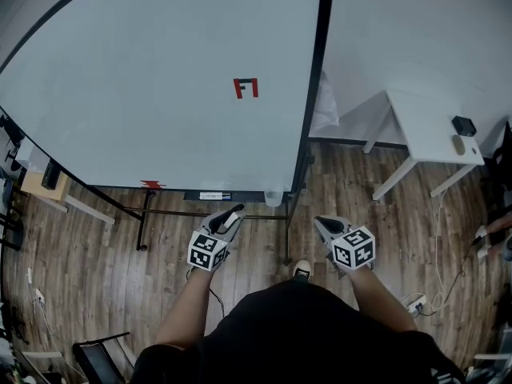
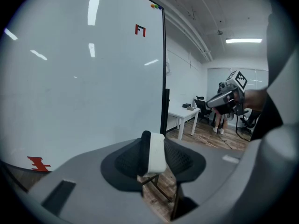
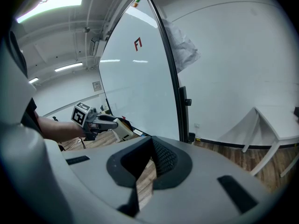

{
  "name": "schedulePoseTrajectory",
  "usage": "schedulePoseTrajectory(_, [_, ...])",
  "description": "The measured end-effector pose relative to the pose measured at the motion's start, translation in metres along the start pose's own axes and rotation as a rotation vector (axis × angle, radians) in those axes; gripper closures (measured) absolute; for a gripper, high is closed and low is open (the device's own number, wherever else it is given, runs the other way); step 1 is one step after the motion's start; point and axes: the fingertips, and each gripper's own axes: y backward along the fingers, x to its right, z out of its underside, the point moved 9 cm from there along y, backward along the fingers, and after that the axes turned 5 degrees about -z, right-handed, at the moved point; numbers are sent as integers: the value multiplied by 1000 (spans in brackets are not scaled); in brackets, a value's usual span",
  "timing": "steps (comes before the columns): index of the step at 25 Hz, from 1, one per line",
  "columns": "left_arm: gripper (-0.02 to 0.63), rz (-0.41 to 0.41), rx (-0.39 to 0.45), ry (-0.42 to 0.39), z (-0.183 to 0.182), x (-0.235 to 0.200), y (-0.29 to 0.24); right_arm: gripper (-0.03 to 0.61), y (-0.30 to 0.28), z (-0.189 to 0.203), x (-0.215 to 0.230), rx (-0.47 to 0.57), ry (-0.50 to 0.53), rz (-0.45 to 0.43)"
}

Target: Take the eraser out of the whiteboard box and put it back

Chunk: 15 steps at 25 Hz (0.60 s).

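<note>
Left gripper (image 1: 231, 217): clamped on the whiteboard eraser (image 2: 156, 155), held just short of the whiteboard (image 1: 160, 78)'s lower edge. Small box (image 1: 274, 198) at the board's lower right corner. Right gripper (image 3: 149, 160): jaws together, empty. Removal apparently done; return outstanding.

Whiteboard (image 1: 160, 70) blocks fwd of L tongs (image 1: 234, 214); floor (image 1: 344, 184) free btwn its post (image 1: 313, 94) & rt table (image 1: 432, 134).
</note>
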Motion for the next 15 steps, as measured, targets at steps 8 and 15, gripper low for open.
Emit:
schedulePoseTrajectory(8, [460,9,-3,-8,-6,4,-9,583,2,0,8,3,-4,3])
schedulePoseTrajectory(15, [460,24,2,-24,-18,8,-25,583,3,0,19,-3,-10,2])
